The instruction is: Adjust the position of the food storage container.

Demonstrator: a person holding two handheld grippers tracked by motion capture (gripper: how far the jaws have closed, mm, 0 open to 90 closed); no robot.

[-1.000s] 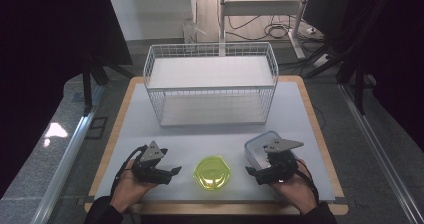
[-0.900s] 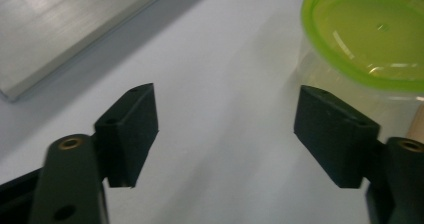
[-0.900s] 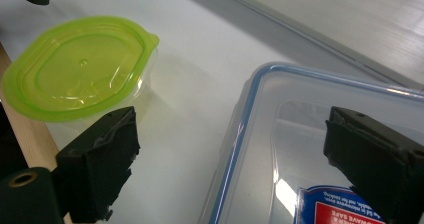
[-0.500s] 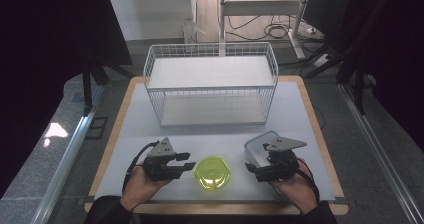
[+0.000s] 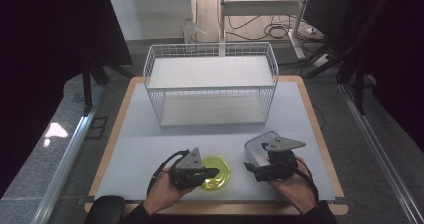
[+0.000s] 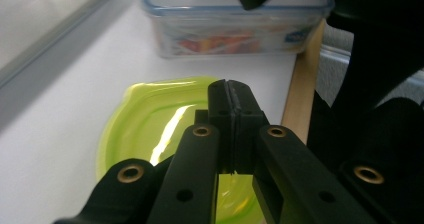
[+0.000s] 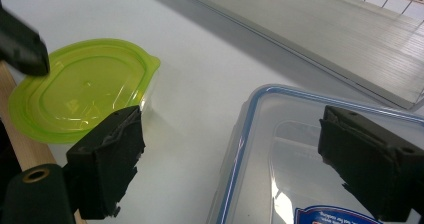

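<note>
Lid (image 5: 214,172) lime-green, glossy, translucent, left gripper (image 6: 231,101) closed empty above it, right gripper (image 7: 230,149) wide open.

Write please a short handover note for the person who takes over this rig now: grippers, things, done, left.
Left gripper: jaws just closed, shut with nothing between them, over the lime-green plastic lidded container.
Right gripper: open, jaws either side of a corner of the clear plastic box with blue-rimmed lid, not gripping.
Both containers stand on the table's near edge, before the white wire basket.
Done: nothing moved.
Left: presumably both go into the basket.
</note>
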